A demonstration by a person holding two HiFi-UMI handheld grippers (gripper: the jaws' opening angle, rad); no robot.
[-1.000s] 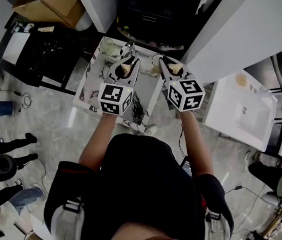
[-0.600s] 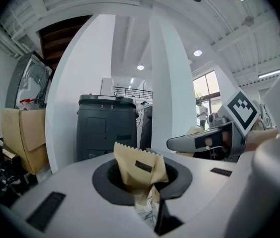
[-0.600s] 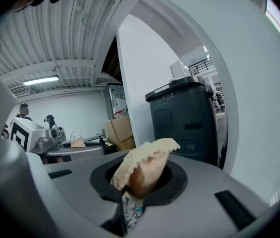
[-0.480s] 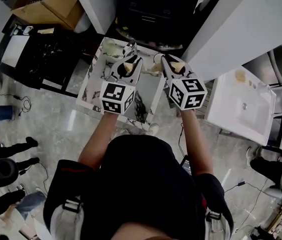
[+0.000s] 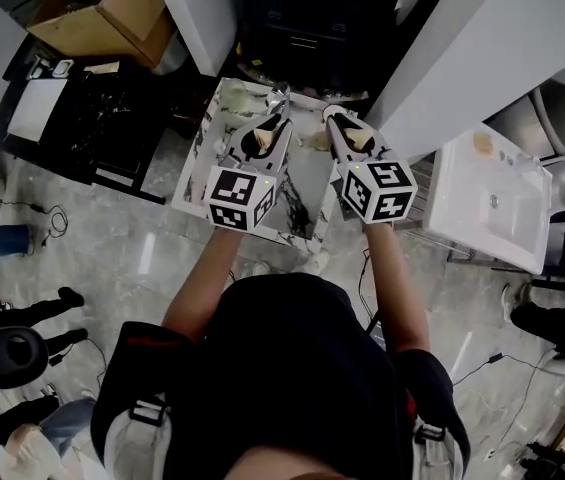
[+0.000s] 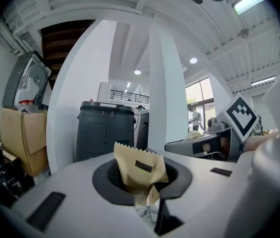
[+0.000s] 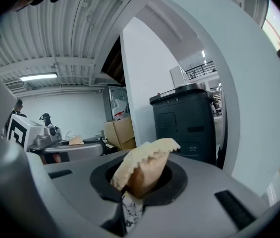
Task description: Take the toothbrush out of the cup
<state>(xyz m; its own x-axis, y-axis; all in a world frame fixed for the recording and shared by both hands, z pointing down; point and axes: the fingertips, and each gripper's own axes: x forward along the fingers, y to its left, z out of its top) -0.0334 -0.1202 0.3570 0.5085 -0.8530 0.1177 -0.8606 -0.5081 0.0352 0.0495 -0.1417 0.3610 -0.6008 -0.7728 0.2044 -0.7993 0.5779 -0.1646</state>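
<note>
My left gripper (image 5: 275, 118) and right gripper (image 5: 330, 120) hover side by side over a marble-patterned table (image 5: 302, 193), both pointing at its far edge. Each has beige taped pads pressed together with nothing between them, as shown in the left gripper view (image 6: 140, 172) and the right gripper view (image 7: 142, 175). A small pale object (image 5: 280, 95) stands at the table's far edge just beyond the left jaws; it is too small to tell whether it is the cup. No toothbrush shows in any view.
A black bin (image 6: 105, 130) and white pillars (image 6: 167, 88) stand behind the table. There is a white sink unit (image 5: 487, 203) to the right and a cardboard box (image 5: 112, 8) at the far left. Dark clutter and cables (image 5: 102, 118) lie left of the table, and bystanders' legs (image 5: 22, 318) show at the lower left.
Both grippers have moved together toward the table's far edge and a little to the right. Their jaws stay as they were.
</note>
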